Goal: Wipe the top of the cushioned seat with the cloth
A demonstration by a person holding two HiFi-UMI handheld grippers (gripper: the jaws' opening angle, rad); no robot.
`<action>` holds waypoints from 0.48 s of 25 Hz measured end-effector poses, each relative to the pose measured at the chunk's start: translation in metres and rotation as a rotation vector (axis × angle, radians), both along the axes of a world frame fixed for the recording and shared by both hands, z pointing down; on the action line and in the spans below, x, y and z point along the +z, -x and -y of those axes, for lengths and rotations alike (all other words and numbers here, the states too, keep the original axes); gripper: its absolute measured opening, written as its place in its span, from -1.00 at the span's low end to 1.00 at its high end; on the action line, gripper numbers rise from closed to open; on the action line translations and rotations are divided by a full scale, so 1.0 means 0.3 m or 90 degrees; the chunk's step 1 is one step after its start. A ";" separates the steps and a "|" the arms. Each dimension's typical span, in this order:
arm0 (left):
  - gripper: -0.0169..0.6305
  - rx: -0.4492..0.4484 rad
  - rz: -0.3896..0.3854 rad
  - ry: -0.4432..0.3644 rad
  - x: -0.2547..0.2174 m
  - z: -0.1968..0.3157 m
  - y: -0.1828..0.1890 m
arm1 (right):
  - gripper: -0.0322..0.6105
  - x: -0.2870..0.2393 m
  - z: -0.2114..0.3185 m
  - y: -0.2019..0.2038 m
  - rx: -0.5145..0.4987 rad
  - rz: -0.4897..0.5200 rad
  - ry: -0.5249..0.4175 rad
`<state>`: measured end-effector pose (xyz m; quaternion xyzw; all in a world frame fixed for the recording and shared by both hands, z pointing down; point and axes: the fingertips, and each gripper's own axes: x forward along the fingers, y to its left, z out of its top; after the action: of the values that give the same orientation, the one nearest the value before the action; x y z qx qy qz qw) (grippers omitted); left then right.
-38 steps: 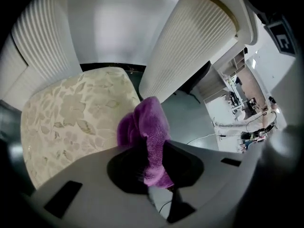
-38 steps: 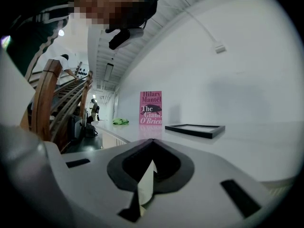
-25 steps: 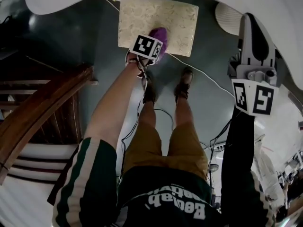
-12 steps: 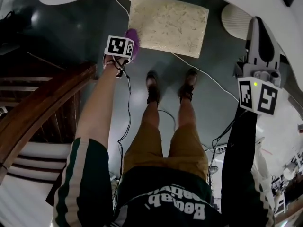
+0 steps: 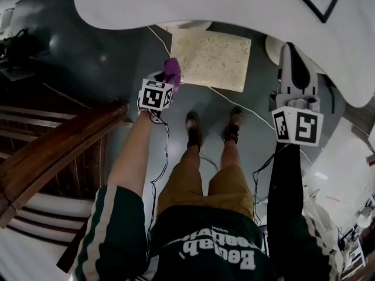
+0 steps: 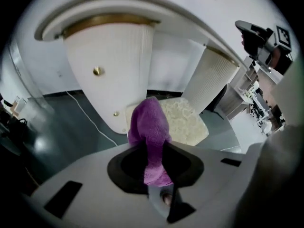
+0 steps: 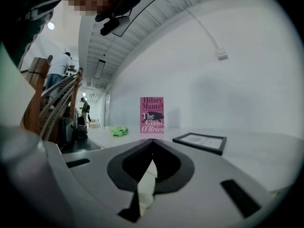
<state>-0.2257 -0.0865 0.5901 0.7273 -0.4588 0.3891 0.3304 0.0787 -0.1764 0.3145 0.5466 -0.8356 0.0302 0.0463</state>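
Observation:
The cushioned seat (image 5: 212, 58) is a cream, patterned square on the dark floor, just under the white table's edge. My left gripper (image 5: 170, 76) hangs off the seat's left edge, above the floor, shut on a purple cloth (image 5: 172, 70). In the left gripper view the cloth (image 6: 151, 132) bulges up from between the jaws, and the seat (image 6: 185, 122) lies beyond it without touching it. My right gripper (image 5: 292, 54) is held up at the right, away from the seat. Its jaws meet at the tips (image 7: 152, 141) with nothing between them.
A white table (image 5: 234, 4) spans the top, with ribbed white pedestals (image 6: 114, 65) beside the seat. On it are a pink book (image 7: 152, 114), a green cloth (image 7: 118, 131) and a black frame (image 7: 199, 141). A wooden stair rail (image 5: 53, 151) rises at left. Cables (image 5: 252, 98) cross the floor near the person's feet.
The left gripper has carried the purple cloth off the seat's top, past its near left corner, to the floor side at the left. The right gripper stays raised.

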 end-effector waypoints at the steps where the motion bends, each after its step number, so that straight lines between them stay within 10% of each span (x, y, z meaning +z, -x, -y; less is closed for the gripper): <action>1: -0.68 0.004 0.000 -0.033 -0.077 0.015 -0.007 | -0.88 -0.037 -0.005 0.011 0.000 0.003 -0.002; 12: -0.68 -0.032 -0.061 -0.379 -1.034 0.115 -0.039 | -0.87 -0.472 -0.107 0.085 -0.012 0.000 -0.060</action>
<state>-0.2140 -0.1209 0.2799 0.7981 -0.5544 0.1942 0.1338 0.0533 -0.1442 0.1729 0.5400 -0.8414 -0.0096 0.0207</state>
